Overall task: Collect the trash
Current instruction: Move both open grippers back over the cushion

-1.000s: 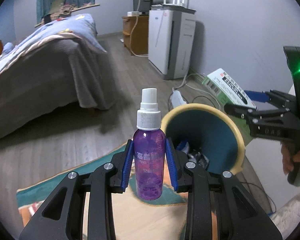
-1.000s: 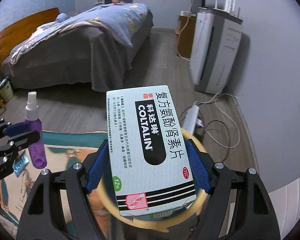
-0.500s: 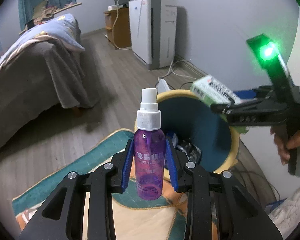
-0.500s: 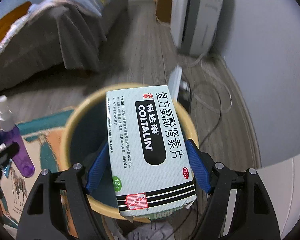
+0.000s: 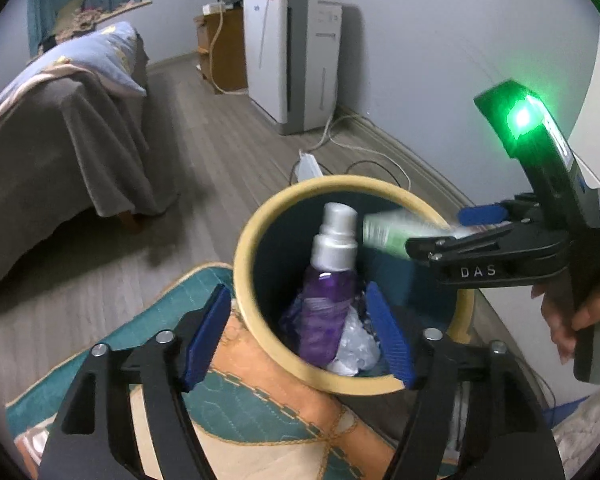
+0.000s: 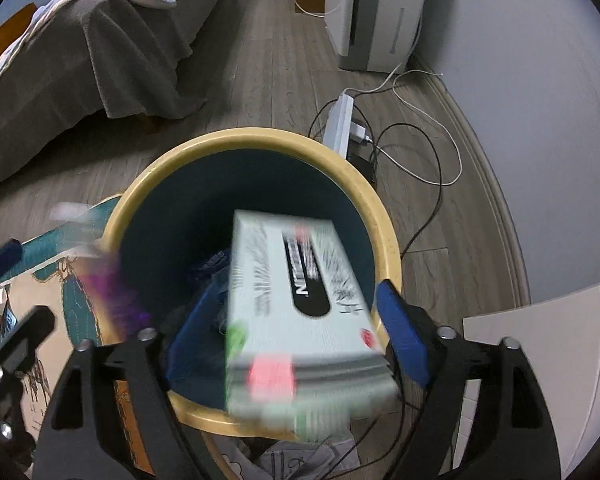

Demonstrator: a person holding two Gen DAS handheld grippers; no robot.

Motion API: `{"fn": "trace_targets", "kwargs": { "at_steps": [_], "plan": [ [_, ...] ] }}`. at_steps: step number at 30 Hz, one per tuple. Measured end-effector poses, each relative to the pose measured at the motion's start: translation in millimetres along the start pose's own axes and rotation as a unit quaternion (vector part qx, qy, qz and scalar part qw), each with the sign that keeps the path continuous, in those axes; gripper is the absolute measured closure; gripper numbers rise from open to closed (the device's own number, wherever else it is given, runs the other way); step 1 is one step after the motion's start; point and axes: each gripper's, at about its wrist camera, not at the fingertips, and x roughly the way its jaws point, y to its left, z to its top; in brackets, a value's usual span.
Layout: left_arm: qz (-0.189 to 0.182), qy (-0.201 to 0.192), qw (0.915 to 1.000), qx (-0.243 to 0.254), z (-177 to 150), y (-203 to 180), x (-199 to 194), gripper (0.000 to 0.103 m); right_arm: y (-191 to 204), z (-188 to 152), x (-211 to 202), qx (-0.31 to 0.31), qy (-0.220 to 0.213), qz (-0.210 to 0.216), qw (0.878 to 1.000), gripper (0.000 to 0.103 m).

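Already loose, the purple spray bottle (image 5: 327, 300) sits between the left gripper's (image 5: 300, 334) blue pads (image 5: 206, 330) with clear gaps on both sides, its white cap tipped toward the far wall of the bin (image 5: 244, 240) and its base down among crumpled plastic inside. Those jaws have just been opening and press on nothing. Over the same yellow-rimmed bin (image 6: 384, 224), the medicine box (image 6: 300, 312) is motion-blurred between the right gripper's (image 6: 300, 328) pads (image 6: 400, 340); these jaws have just been opening too, and the pads stand off its sides. Beside the bin lie a patterned rug (image 5: 236, 412), a power strip (image 6: 340, 120) and cables on the wood floor.
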Motion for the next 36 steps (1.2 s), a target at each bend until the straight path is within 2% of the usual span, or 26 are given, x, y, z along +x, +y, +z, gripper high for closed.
{"fn": "trace_targets", "kwargs": {
  "at_steps": [6,14,19,24,30,36],
  "plan": [
    [0.019,-0.003,0.9998,0.001,-6,11,-14,0.017,3,4,-10,0.004,-0.010,-0.005,1.000,0.015],
    [0.054,-0.004,0.9985,0.004,-29,37,-52,0.009,31,12,-34,0.005,-0.034,0.012,0.999,0.006],
    [0.072,-0.003,0.9974,-0.003,-49,64,-83,0.008,77,12,-45,-0.034,-0.044,0.022,0.998,0.006],
    [0.100,0.000,0.9941,-0.042,-76,108,-113,0.008,131,10,-50,-0.070,-0.052,0.030,0.996,0.006],
    [0.140,0.003,0.9861,-0.089,-109,163,-149,0.008,200,2,-49,-0.111,-0.049,0.048,0.991,0.006],
    [0.176,0.022,0.9751,-0.133,-145,212,-171,0.008,269,-15,-42,-0.160,-0.043,0.057,0.985,0.006]
  ]
}}
